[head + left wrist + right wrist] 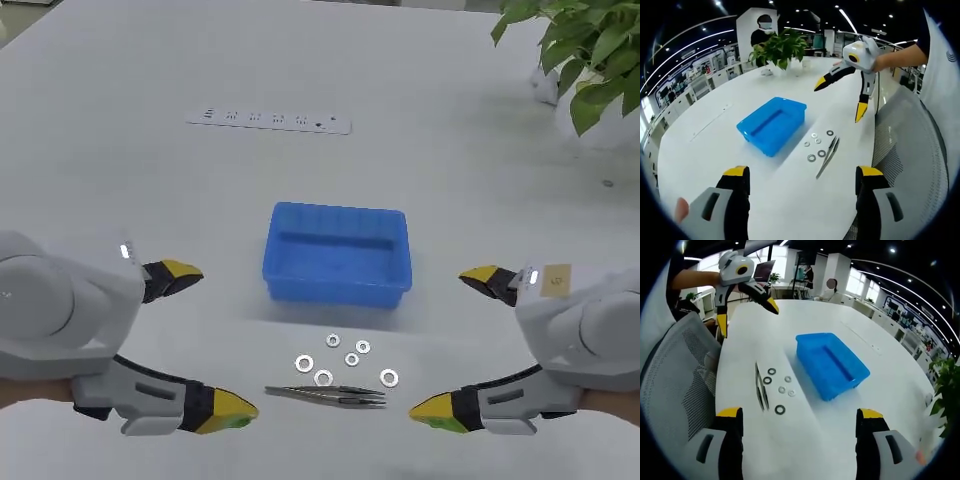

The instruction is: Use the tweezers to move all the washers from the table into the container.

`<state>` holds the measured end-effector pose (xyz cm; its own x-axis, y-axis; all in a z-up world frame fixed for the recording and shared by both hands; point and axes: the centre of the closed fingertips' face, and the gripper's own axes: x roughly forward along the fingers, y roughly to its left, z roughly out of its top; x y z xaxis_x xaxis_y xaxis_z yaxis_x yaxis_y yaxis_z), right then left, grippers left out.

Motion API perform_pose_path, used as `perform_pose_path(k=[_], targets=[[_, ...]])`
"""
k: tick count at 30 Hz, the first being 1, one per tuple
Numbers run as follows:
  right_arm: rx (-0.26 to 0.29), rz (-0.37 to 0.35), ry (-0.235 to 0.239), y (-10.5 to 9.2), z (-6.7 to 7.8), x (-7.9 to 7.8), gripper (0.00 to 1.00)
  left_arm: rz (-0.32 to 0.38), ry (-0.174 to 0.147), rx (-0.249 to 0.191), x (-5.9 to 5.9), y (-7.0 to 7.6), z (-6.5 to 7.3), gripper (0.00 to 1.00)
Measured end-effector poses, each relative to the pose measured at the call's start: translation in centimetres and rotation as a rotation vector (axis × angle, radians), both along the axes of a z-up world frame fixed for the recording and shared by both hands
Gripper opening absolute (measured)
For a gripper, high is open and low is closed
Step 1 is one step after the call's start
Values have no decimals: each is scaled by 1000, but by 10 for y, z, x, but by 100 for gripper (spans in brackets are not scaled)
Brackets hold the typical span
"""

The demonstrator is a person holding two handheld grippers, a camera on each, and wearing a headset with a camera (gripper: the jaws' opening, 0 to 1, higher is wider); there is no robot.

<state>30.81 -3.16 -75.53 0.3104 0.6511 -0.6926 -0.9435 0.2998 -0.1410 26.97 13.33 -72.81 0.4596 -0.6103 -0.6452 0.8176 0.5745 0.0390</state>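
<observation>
Several metal washers (345,360) lie loose on the white table, just in front of an empty blue container (338,255). Silver tweezers (325,394) lie flat on the near side of the washers. My left gripper (205,340) is open to their left and my right gripper (455,342) is open to their right, both holding nothing. The left gripper view looks past its own jaws (801,180) at the tweezers (828,156), washers (817,145) and container (772,124). From the other side, the right gripper (799,420) faces the tweezers (760,387) and container (832,364).
A white power strip (268,120) lies on the table beyond the container. A potted green plant (585,50) stands at the far right. A grey mesh chair (685,370) sits at the table's near edge.
</observation>
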Motion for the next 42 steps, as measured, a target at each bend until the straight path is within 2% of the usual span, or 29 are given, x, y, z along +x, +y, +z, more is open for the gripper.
perform_pose_path(k=[6, 9, 12, 15, 19, 27, 29, 31, 35, 37, 42], targets=[[3, 0, -1, 1, 2, -1, 94, -5, 4, -1, 0, -2, -3, 92], [-3, 2, 2, 1, 1, -2, 94, -10, 15, 10, 0, -1, -10, 92], [-2, 11, 0, 6, -2, -8, 92, -5, 24, 0, -2, -2, -13, 91], [-22, 71, 7, 17, -10, -21, 90, -10, 34, 10, -4, -4, -21, 91], [-35, 119, 21, 31, -18, -31, 86, -35, 66, 29, -10, -9, -35, 90], [-31, 124, 45, 40, -23, -28, 83, -42, 85, 9, -6, -13, -44, 90], [-27, 135, 58, 44, -27, -31, 78, -52, 87, 11, -6, -16, -47, 89], [-49, 163, 72, 48, -33, -36, 70, -65, 91, 16, -6, -18, -51, 88], [-68, 227, 94, 59, -43, -46, 60, -102, 118, 22, -10, -26, -59, 83], [-74, 256, 98, 64, -47, -48, 54, -117, 124, 21, -11, -30, -63, 81], [-84, 283, 106, 71, -50, -48, 36, -167, 149, 54, -14, -39, -74, 73]])
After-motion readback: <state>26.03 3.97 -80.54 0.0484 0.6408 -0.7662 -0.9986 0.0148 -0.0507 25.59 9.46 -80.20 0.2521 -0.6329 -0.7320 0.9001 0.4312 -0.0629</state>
